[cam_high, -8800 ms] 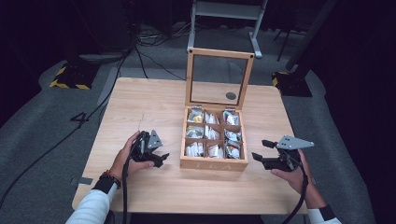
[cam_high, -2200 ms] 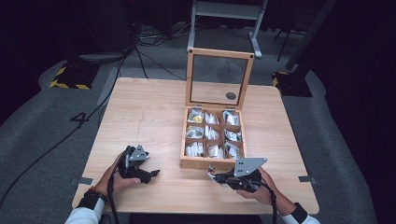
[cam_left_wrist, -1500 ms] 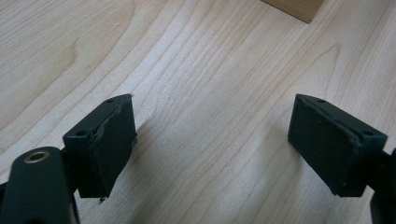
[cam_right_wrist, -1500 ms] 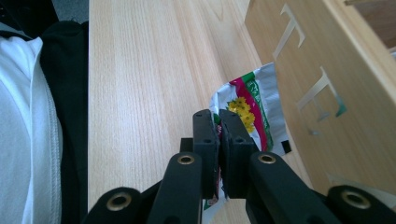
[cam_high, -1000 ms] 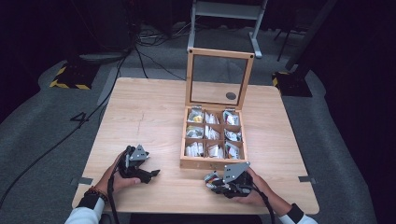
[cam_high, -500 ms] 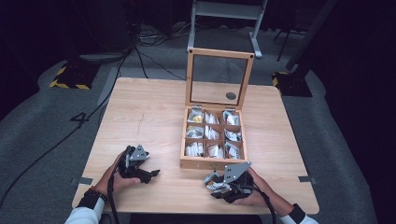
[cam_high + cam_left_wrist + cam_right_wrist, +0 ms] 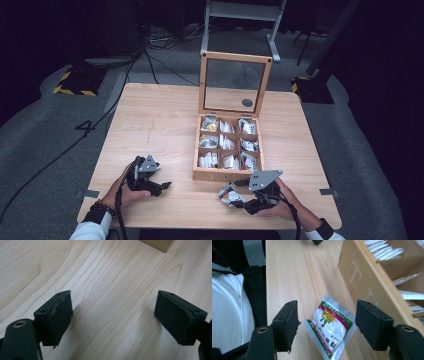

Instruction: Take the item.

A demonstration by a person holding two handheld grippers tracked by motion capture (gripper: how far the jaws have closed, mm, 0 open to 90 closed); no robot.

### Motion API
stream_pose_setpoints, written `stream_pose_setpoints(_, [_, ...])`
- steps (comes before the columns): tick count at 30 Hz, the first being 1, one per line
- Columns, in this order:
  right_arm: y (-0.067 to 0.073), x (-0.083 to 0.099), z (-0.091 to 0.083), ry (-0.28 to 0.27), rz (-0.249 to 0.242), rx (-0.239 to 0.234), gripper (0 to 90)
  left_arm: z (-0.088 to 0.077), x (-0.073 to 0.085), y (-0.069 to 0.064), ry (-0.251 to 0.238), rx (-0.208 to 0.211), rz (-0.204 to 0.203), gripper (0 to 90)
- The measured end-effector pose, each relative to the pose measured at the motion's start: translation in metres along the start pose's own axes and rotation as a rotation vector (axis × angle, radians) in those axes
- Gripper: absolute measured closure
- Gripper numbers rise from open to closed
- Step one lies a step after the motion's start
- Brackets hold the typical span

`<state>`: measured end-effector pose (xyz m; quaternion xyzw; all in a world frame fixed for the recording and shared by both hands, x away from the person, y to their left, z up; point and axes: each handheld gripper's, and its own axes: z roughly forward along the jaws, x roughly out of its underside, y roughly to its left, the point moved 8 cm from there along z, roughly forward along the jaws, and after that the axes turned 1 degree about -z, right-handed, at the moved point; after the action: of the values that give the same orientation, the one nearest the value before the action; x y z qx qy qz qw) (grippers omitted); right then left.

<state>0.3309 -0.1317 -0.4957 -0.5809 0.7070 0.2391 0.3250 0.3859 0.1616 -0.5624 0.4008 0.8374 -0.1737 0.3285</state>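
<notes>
A wooden compartment box (image 7: 227,174) stands on the table with its glass lid (image 7: 235,82) upright; its cells hold several sachets. One silver sachet (image 7: 329,325) with a red-and-green label and yellow flowers lies flat on the table just in front of the box (image 7: 362,272). My right gripper (image 7: 328,306) hovers over it, its jaws have just been opening, and the pads stand apart on either side without touching it. In the high view the sachet (image 7: 228,193) lies under that gripper (image 7: 232,198). My left gripper (image 7: 162,186) rests open at the near left, with bare wood between its jaws (image 7: 113,300).
The table's near edge (image 7: 200,220) runs close behind both hands. A person's white sleeve (image 7: 227,310) lies left of the right gripper. Beyond the table a metal stand (image 7: 245,10) and cables (image 7: 150,55) sit on the grey floor.
The right gripper's jaws have spread and it has risen slightly, leaving the sachet on the table. The left hand has stayed put.
</notes>
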Motion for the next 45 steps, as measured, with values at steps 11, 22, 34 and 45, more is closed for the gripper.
stream_pose_setpoints(11, [-0.005,-0.012,-0.02,-0.052,-0.022,0.037,39.0,0.0,0.0,0.0,-0.001,-0.001,0.0,15.5])
stream_pose_setpoints(22, [-0.031,-0.018,-0.048,-0.122,0.019,0.151,40.9,0.001,-0.001,0.002,0.0,-0.018,-0.016,15.4])
stream_pose_setpoints(34, [-0.078,-0.007,-0.076,-0.167,0.126,0.288,43.2,0.01,-0.014,0.011,0.005,-0.034,-0.074,17.5])
stream_pose_setpoints(45, [-0.108,0.009,-0.085,-0.162,0.192,0.356,42.9,0.008,-0.032,0.017,-0.034,-0.018,-0.044,23.1])
